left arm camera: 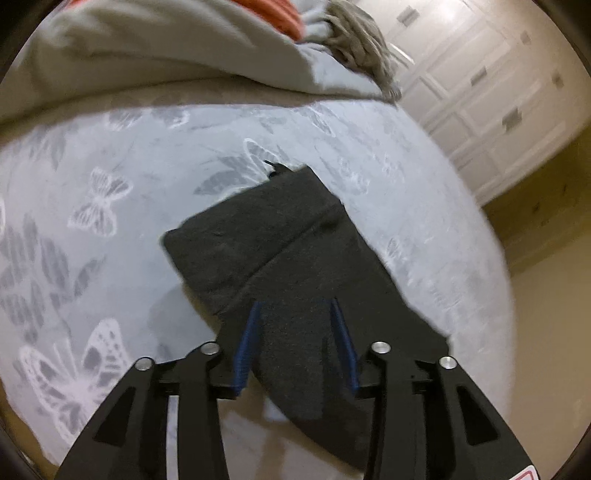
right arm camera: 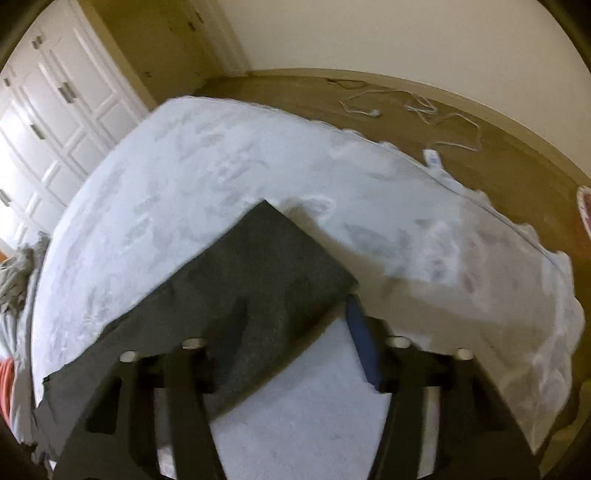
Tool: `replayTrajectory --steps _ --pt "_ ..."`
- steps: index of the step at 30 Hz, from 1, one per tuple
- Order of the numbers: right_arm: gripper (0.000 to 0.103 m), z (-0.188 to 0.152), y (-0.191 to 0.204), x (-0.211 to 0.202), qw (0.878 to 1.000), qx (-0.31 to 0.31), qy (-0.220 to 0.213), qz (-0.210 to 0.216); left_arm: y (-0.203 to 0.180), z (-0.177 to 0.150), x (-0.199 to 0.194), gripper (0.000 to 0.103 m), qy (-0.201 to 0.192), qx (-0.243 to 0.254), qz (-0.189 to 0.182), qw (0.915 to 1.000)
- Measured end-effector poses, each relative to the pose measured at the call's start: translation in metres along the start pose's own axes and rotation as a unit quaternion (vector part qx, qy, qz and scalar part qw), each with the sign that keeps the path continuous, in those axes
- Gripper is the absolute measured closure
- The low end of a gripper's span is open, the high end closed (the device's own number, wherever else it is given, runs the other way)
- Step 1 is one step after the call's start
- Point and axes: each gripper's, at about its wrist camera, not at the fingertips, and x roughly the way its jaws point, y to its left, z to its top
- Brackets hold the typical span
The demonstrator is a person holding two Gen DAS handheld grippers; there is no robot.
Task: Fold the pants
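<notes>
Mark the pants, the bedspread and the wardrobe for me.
pants (left arm camera: 280, 236): left wrist view, folded top layer.
bedspread (left arm camera: 110, 192): left wrist view, butterfly print.
wardrobe (right arm camera: 55, 110): right wrist view, white door panel.

Dark charcoal pants (left arm camera: 295, 258) are showing plain, no pattern. The bedspread (left arm camera: 110, 192) is showing pale grey-white with white and grey butterfly prints. Left gripper (left arm camera: 295, 314) is showing black arms, blue pads (left arm camera: 251, 332), silver pins. A beige-grey blanket (left arm camera: 166, 48) and an orange item (left arm camera: 273, 11) are lying far. White cupboard doors (right arm camera: 55, 103), tan floor (right arm camera: 498, 155), white cables (right arm camera: 424, 107).
</notes>
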Motion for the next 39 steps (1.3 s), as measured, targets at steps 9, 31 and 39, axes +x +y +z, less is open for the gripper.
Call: replayTrajectory --steps 9,31,39 --pt "0.047 -0.001 0.008 0.002 1.0 -0.016 -0.012 -0.016 0.059 0.021 0.019 0.064 0.049 -0.127 -0.029 0.9903" --pt "0.028 0.001 -0.017 0.02 0.998 0.03 0.013 0.052 0.072 0.021 0.032 0.046 0.055 -0.166 -0.032 0.9842" --pt "0.062 0.006 0.017 0.041 0.998 -0.025 0.007 0.064 0.07 0.013 0.039 0.043 0.072 -0.206 -0.087 0.972"
